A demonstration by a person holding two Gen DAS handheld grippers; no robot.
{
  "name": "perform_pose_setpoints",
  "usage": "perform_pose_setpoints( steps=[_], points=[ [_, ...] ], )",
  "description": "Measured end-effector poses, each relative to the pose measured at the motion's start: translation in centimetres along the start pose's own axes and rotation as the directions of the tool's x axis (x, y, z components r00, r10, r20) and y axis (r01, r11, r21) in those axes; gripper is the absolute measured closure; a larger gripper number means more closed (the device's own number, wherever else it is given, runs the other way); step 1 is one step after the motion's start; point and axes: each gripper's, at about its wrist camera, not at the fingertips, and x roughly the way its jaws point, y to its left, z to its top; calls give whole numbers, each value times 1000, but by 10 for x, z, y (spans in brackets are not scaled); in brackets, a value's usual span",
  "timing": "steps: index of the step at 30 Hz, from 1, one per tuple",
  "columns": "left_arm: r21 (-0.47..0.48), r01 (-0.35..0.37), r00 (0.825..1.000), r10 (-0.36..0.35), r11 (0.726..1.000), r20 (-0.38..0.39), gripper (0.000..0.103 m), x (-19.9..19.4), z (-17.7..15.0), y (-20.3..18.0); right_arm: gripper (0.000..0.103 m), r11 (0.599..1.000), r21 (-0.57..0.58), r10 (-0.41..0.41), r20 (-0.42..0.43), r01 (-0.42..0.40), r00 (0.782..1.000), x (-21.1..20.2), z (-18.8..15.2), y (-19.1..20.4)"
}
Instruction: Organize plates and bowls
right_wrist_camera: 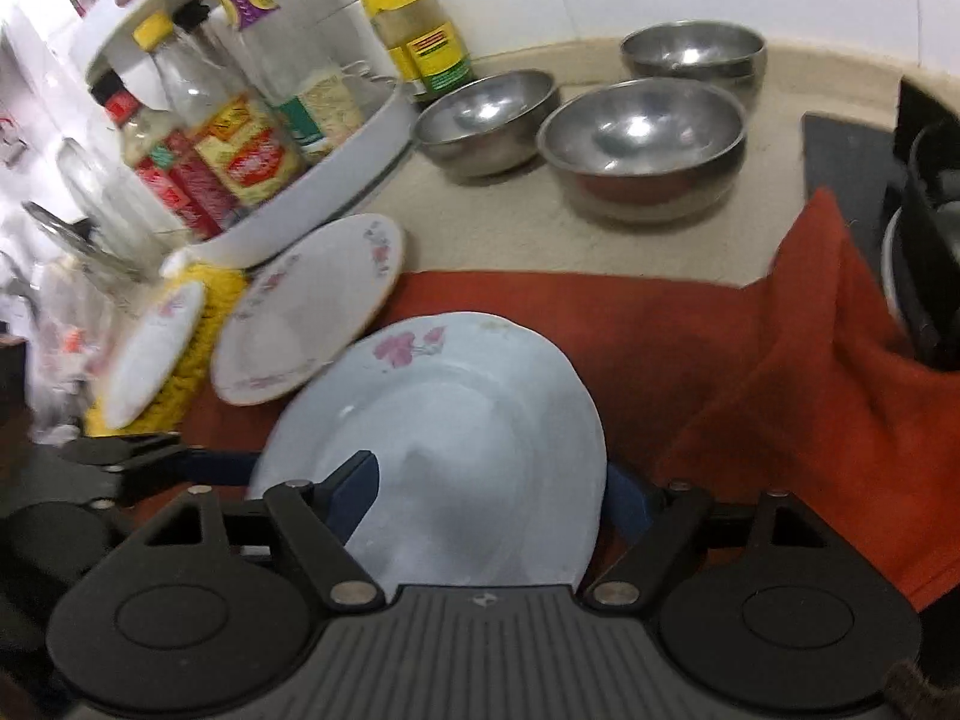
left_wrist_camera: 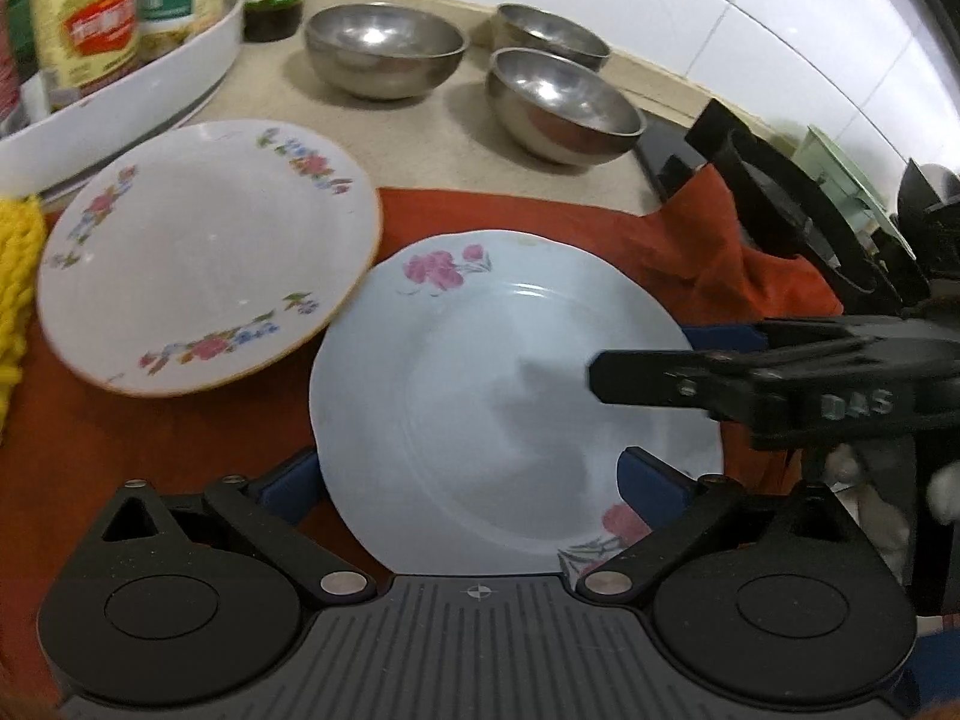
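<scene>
A beige tabletop point(left_wrist_camera: 420, 138) carries a red cloth point(left_wrist_camera: 540, 210), where a pale blue floral plate point(left_wrist_camera: 480, 372) lies beside a white floral plate point(left_wrist_camera: 204, 252) whose rim overlaps it. Three steel bowls point(left_wrist_camera: 384, 48) stand apart behind, near a white tray of sauce bottles point(right_wrist_camera: 336, 180). The left gripper point(left_wrist_camera: 471, 480) and right gripper point(right_wrist_camera: 492, 486) each straddle the blue plate's edge, jaws spread; whether the pads press it cannot be told.
</scene>
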Motion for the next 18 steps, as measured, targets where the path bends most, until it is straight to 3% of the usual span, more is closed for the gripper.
perform_pose_setpoints(
  steps=[4,7,10,13,18],
  points=[
    [20,-10,1000,10,1000,-1,6,-7,-7,4,27,996,-91,14,-27,-17,1000,4,-2,9],
    [23,-31,999,31,999,17,9,-19,-10,10,28,997,-78,-10,-1,10,1000,5,9,0],
    [-45,-56,997,58,997,52,7,-36,-10,29,28,995,-93,-23,57,28,998,1,27,-1],
    [-143,-93,989,108,985,96,6,-49,-5,52,28,990,-141,8,72,2,997,11,46,13],
    [-256,-99,983,134,962,124,7,-50,14,81,28,976,-213,51,78,-33,996,46,77,41]
  ],
)
